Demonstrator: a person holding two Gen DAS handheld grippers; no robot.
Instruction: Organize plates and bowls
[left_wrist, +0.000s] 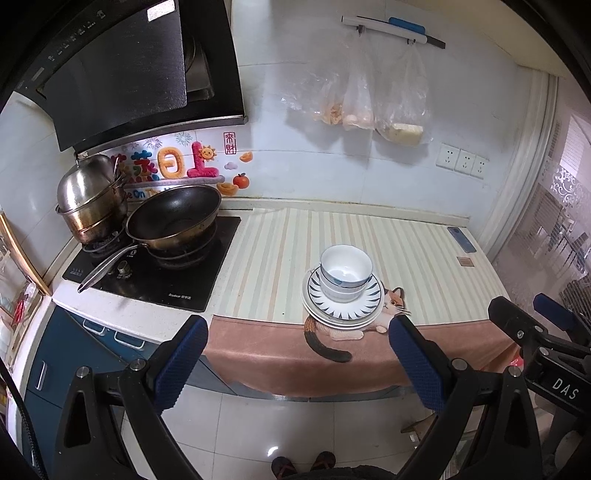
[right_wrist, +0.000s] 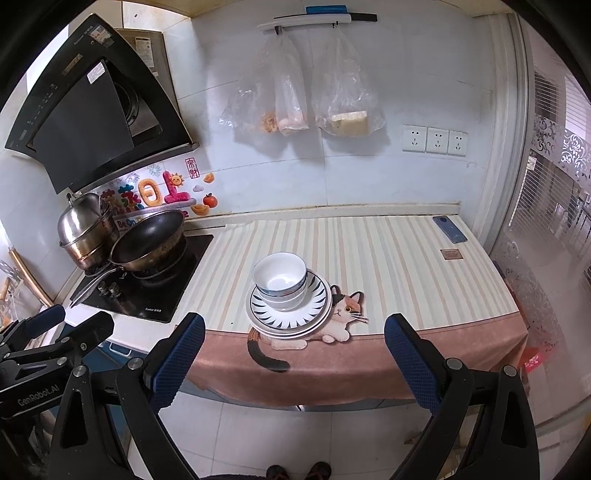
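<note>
Left gripper: the black left gripper with blue textured pads hangs out in front of the counter edge, over the tiled floor, jaws spread wide with nothing between them; it also shows at the left edge of the right wrist view
Right gripper: the black right gripper with blue textured pads is held the same way, jaws wide apart and holding nothing, well short of the crockery; it shows at the right edge of the left wrist view
Bowls: two white ceramic bowls with blue rim bands sit nested one inside the other, upright, on top of the plates, a little towards the plates' back-left side
Plates: a stack of round white plates, the top one with dark blue ray marks around its rim, lies near the front edge of the counter, touching the cat picture
Counter cover: a cream striped cloth with a pink-brown front border and a printed calico cat covers the counter
Stove: a black glass gas hob lies left of the cloth, carrying a dark wok with a long steel handle and a stainless steel steamer pot behind it
Phone: a blue phone lies flat at the far right of the cloth, well apart from the plates
Wall: clear plastic bags of food hang from a white rail above the counter
</note>
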